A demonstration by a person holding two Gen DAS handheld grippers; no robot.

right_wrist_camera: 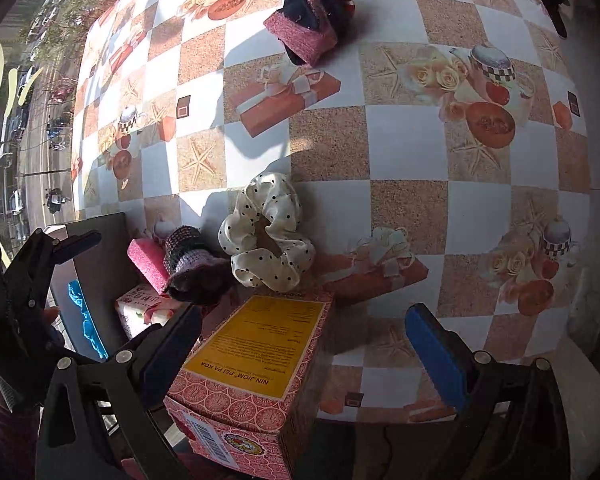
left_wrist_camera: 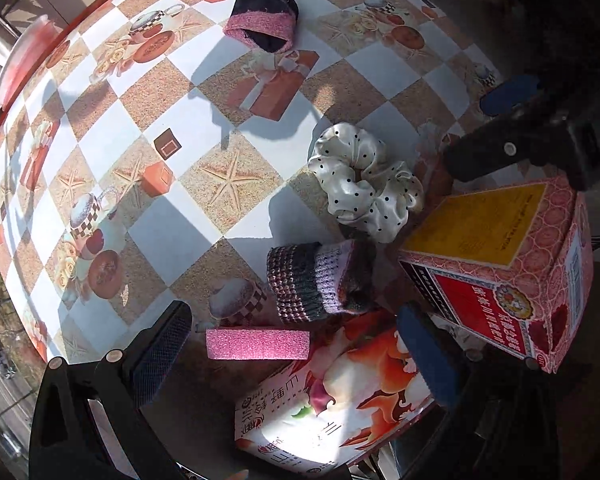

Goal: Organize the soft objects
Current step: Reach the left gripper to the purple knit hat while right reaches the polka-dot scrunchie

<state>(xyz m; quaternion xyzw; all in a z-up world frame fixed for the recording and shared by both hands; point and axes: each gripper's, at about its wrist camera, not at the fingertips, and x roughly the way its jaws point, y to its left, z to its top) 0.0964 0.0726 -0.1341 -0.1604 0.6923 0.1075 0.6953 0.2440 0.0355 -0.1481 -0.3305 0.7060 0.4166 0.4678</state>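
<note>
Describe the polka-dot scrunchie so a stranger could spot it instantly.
Start at the pink box with the yellow label on the checkered table. Just beyond its far end lies the scrunchie, beside a knitted band. It alone is shiny cream satin with black dots.

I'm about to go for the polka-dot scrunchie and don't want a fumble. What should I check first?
1. Left gripper open and empty: ok.
2. Right gripper open and empty: ok.
3. Polka-dot scrunchie in plain sight, nothing on top: ok.
4. Scrunchie apart from the knitted band: cannot tell, they look very close.
5. Pink box out of the right gripper's path: not ok, it sits between the fingers.
</note>
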